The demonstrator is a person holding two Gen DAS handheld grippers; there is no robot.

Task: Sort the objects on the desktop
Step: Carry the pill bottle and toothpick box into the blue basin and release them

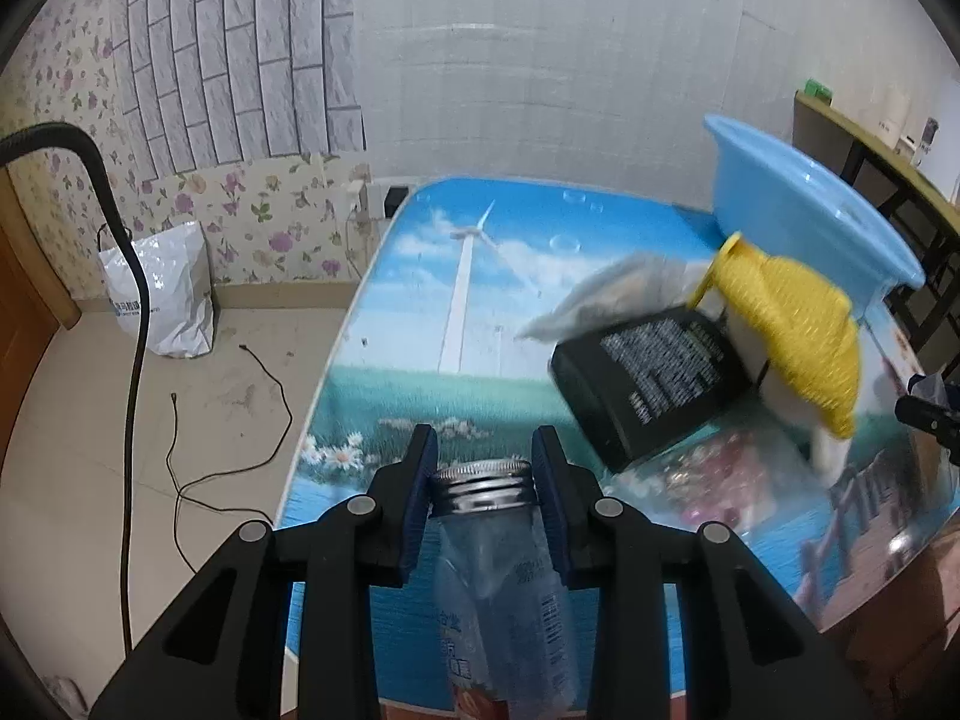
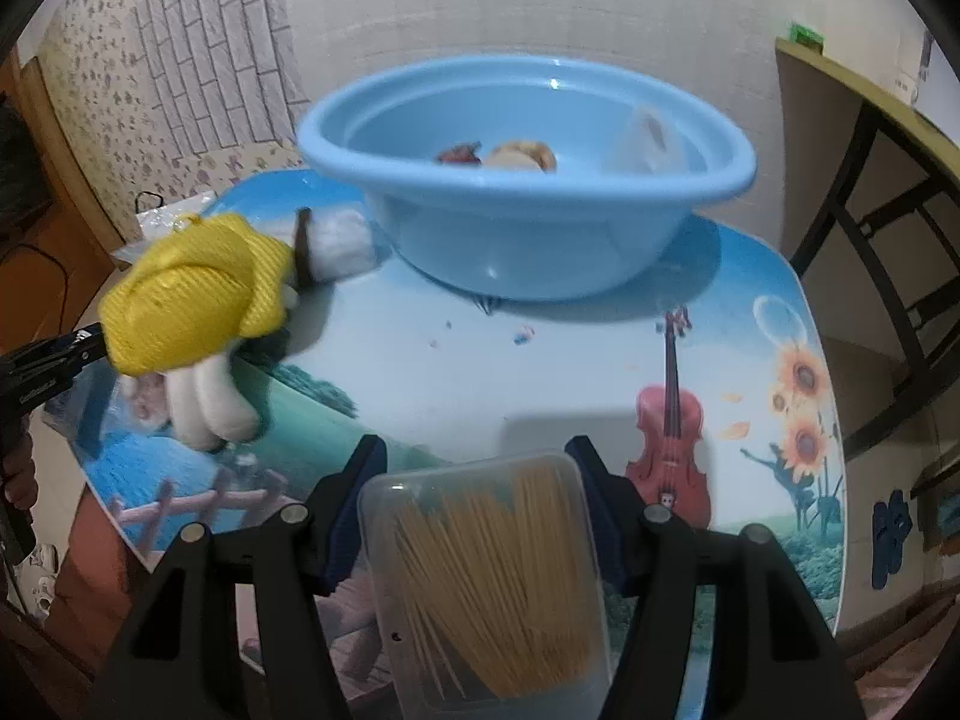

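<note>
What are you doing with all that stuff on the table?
A person is tidying the table with a gripper in each hand. The left gripper is clamped on a clear bottle near its silver-threaded neck. The right gripper holds a clear box of toothpicks. The blue basin ahead already has a few things inside. A yellow-and-white plush toy waits outside.

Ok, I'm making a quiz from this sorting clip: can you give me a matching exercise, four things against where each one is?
Things:
1. clear bottle
2. toothpick box
3. blue basin
4. plush toy

Places:
A. on the table's far side, with small items inside
B. between the jaws of the right gripper
C. lying on the table near the black box
D. between the jaws of the left gripper

Pairs: 1-D, 2-B, 3-A, 4-C
</note>
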